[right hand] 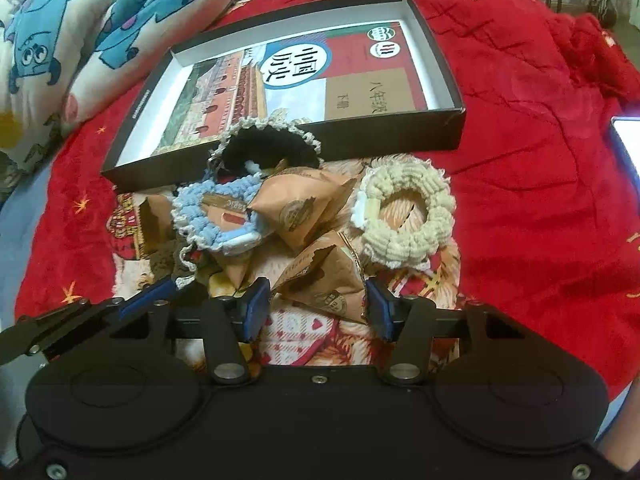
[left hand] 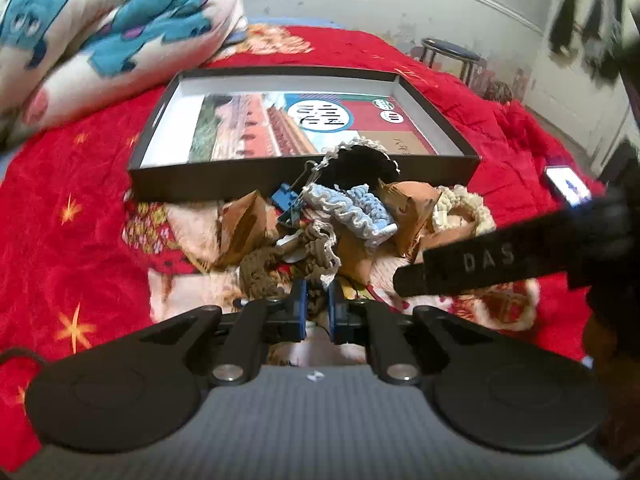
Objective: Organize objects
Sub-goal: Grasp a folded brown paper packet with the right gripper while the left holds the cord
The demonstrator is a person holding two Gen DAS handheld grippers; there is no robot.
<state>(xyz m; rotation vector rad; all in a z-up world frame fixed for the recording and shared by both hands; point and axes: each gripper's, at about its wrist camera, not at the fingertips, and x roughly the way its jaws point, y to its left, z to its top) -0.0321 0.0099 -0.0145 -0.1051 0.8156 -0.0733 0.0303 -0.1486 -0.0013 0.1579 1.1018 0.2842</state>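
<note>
A heap of crocheted scrunchies and brown paper packets lies on the red blanket in front of a shallow black box [right hand: 400, 136] with a book [right hand: 300, 76] in it. The heap holds a black scrunchie [right hand: 268, 148], a blue scrunchie [right hand: 208, 216], a cream scrunchie [right hand: 408, 216] and a blue binder clip [left hand: 286, 196]. My left gripper [left hand: 317, 304] is shut on the lace-edged brown scrunchie [left hand: 260, 276] at the heap's near side. My right gripper [right hand: 318, 306] is closed on a triangular brown paper packet [right hand: 324, 284], a pad against each side.
A folded quilt [left hand: 100, 28] with blue cartoon figures lies at the back left, beside the box. A phone [left hand: 568, 186] with a lit screen rests on the blanket at the right. A round stool [left hand: 452, 50] stands by the far wall.
</note>
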